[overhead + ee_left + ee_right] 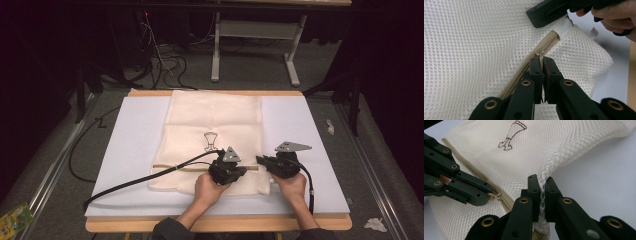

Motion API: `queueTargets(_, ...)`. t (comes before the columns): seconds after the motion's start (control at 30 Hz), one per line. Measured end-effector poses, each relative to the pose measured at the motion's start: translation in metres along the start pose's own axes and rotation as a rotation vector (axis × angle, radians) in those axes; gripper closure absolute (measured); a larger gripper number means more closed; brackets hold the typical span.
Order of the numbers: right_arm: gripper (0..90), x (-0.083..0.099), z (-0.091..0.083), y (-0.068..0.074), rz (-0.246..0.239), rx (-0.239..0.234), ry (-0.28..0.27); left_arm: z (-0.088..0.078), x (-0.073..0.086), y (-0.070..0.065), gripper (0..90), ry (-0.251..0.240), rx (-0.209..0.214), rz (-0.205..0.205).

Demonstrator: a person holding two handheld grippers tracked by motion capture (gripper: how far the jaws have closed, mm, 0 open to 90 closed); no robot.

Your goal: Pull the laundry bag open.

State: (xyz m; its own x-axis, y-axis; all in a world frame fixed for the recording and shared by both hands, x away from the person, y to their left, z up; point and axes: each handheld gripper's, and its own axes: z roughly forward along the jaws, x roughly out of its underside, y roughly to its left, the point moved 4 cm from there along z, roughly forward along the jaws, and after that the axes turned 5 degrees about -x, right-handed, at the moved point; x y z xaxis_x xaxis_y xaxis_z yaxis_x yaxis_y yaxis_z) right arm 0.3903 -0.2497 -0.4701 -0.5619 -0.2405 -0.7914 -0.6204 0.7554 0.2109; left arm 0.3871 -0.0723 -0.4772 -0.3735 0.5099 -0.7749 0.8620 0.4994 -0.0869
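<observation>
On the white mat (pixel 130 145) lies our cream mesh laundry bag (pixel 215 120), flat, with a little drawing (pixel 211 141) on it. We work at its near end, where the zipper (pixel 524 70) runs across.

Our left gripper (pixel 541 62) has its jaws pressed together on the small zipper pull (pixel 538 53). Our right gripper (pixel 542 185) has its jaws pinching a bunch of the mesh at the bag's edge, close to the white end tab (pixel 562 27) of the zipper.

We think the step now is sliding the zipper along. To do it well, we hold the right side still and tight, so the mesh stays stretched. Then we pull the left one straight along the zipper line, slow and even. If we pull sideways or up, the pull could slip out, or the mesh could get caught in the teeth.
</observation>
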Motion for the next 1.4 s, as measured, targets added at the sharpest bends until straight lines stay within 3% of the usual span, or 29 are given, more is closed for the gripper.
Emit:
queueTargets(0.7,87.3,0.004,0.001,-0.001,0.011,-0.001,0.002,-0.004,0.003,0.005,86.8,0.013,-0.013,0.003)
queueTargets(1.4,87.3,0.001,0.0,-0.001,0.005,-0.003,-0.002,-0.015,0.005,0.011,86.8,-0.016,-0.026,-0.011)
